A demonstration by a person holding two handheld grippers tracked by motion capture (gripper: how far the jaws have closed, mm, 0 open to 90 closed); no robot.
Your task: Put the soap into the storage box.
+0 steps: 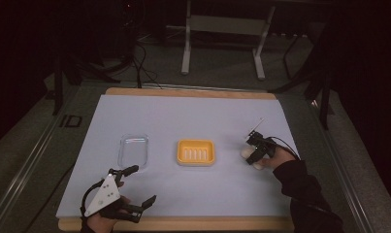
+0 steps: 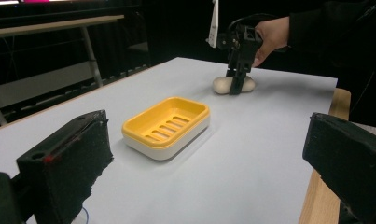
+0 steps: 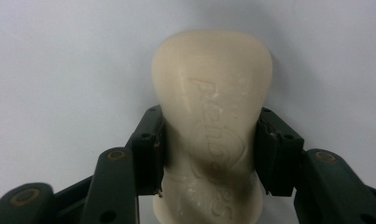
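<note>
Black-jawed left gripper (image 1: 135,187) hovered wide open, empty, at near table edge. Farther in: clear lid (image 1: 133,150), yellow soap dish (image 1: 196,152). Right gripper (image 1: 255,154) clamped the cream soap bar (image 3: 212,126), resting on white mat (image 1: 193,116).

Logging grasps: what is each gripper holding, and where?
Right gripper: jaws clamp the soap bar across its middle, on the table. Left gripper: open, empty.

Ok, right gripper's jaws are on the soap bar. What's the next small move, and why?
Probably lift the soap bar straight up off the table. The right gripper has both jaws pressed against its sides, it lies flat, and the yellow soap dish stands empty to its left.
</note>
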